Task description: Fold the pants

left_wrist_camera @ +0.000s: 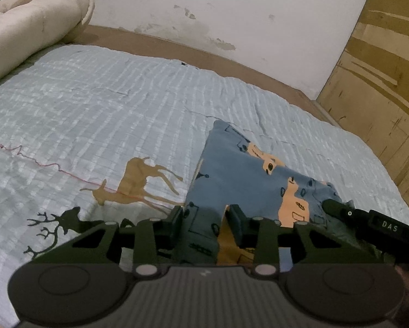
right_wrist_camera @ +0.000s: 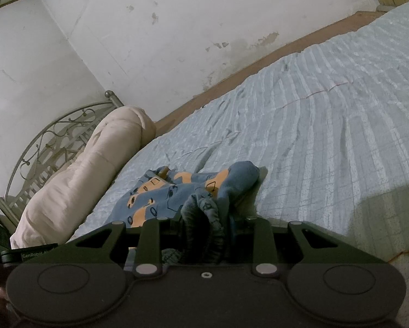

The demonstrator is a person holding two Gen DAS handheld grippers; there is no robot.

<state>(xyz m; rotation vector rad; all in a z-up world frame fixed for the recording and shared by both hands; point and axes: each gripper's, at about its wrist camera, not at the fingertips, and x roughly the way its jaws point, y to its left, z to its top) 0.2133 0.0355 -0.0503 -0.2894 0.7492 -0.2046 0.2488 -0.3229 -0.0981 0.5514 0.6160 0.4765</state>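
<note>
The pants (left_wrist_camera: pixel 240 169) are blue with orange animal prints and lie partly folded on the pale blue bedspread (left_wrist_camera: pixel 108 104). My left gripper (left_wrist_camera: pixel 206 218) is shut on a near edge of the pants, with cloth bunched between its fingers. In the right wrist view the pants (right_wrist_camera: pixel 163 194) spread ahead toward the left, and my right gripper (right_wrist_camera: pixel 204 218) is shut on a bunched fold of them. The right gripper's body (left_wrist_camera: pixel 368 221) shows at the right edge of the left wrist view, close beside the left one.
A rolled beige quilt (left_wrist_camera: pixel 26 24) lies at the bed's head by a metal headboard (right_wrist_camera: pixel 48 142). A white stained wall (left_wrist_camera: pixel 218 8) runs along the far side. A wooden panel (left_wrist_camera: pixel 382 68) stands at the right. A red thread (left_wrist_camera: pixel 40 164) lies on the bedspread.
</note>
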